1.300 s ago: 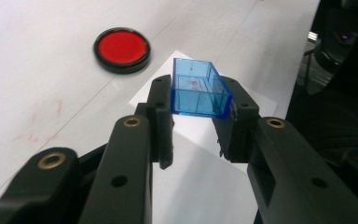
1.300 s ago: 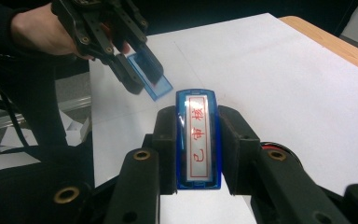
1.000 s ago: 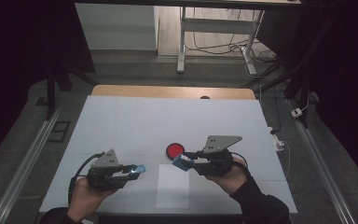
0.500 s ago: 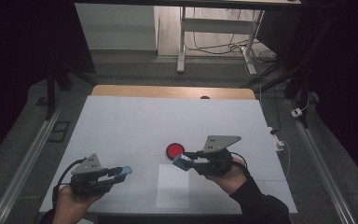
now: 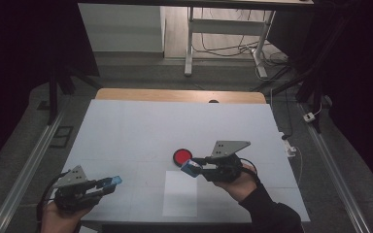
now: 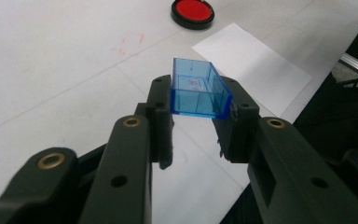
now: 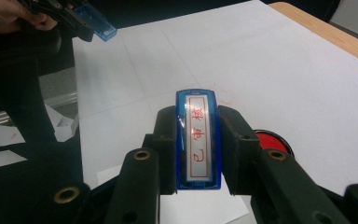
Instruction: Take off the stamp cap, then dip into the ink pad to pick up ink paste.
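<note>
**Two blue pieces, one in each gripper**

Two parts of a blue plastic stamp are held apart above the white table [image 5: 126, 131]. The right gripper [image 7: 197, 154] is clamped on the stamp body [image 7: 198, 140], a slim translucent blue block with rounded ends; its pale face points up at the camera and carries red characters inside a thin red frame. In the high view this gripper [image 5: 194, 167] sits right of centre, with the body's blue end [image 5: 191, 168] sticking out towards the left.

The left gripper [image 6: 196, 119] pinches the stamp cap [image 6: 198, 95], a clear blue hollow box with thin walls, its open side facing away. From above, that gripper [image 5: 108, 183] is near the table's front left corner, well apart from the other.

A round red ink pad [image 5: 182, 156] in a black rim lies just beyond the right gripper. A white paper sheet [image 5: 179, 194] rests flat near the front edge between the two hands.
</note>
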`<state>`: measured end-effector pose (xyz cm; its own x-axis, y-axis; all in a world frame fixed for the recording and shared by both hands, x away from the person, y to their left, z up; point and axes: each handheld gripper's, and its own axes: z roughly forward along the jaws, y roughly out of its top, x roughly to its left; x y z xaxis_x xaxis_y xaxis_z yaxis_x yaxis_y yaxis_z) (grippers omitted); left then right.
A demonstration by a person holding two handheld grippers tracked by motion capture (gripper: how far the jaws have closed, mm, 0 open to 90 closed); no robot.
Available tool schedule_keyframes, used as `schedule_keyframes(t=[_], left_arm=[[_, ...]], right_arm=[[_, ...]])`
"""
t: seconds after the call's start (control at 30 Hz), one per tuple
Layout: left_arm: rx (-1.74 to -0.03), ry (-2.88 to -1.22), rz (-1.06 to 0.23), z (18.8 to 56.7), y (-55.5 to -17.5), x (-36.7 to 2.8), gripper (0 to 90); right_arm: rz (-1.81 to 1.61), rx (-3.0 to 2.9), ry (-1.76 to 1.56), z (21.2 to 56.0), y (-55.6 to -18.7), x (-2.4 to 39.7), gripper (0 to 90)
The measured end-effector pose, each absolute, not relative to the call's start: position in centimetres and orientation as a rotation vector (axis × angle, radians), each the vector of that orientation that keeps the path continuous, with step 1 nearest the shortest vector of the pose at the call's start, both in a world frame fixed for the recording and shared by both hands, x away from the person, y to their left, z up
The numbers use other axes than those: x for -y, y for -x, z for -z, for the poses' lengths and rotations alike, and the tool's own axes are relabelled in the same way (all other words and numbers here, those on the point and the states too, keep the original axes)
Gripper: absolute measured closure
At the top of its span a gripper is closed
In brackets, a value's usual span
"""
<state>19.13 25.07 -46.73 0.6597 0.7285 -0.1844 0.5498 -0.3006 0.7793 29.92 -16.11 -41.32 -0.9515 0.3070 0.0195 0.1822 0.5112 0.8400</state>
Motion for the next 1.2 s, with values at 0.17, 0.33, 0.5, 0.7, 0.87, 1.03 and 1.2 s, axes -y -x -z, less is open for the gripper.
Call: schedule_keyframes(t=[0.17,0.33,0.5,0.7,0.87,1.03,1.2], left_arm=[[-1.025,-1.99,-0.26,46.96,-18.69,-25.68,68.2],[-1.049,-2.012,-0.281,47.18,-18.36,-25.89,68.2],[-1.057,-2.037,-0.284,47.5,-18.31,-25.92,68.3],[-1.055,-2.041,-0.271,47.6,-18.39,-25.96,68.3],[-1.07,-2.036,-0.26,47.65,-18.47,-26.07,68.3],[-1.072,-2.033,-0.262,47.63,-18.38,-26.11,68.3],[-1.082,-2.038,-0.252,47.67,-18.41,-26.11,68.3]], right_arm=[[-1.424,-2.615,-0.428,41.41,-29.92,16.06,70.2],[-1.413,-2.614,-0.43,41.48,-29.96,16.07,70.2],[-1.406,-2.614,-0.431,41.52,-29.99,16.1,70.1],[-1.399,-2.619,-0.434,41.59,-30.01,16.1,70.1],[-1.4,-2.614,-0.448,41.59,-30.12,16.02,70.1],[-1.391,-2.617,-0.468,41.71,-30.39,15.93,70.1],[-1.375,-2.613,-0.492,41.81,-30.81,15.77,70.1]])
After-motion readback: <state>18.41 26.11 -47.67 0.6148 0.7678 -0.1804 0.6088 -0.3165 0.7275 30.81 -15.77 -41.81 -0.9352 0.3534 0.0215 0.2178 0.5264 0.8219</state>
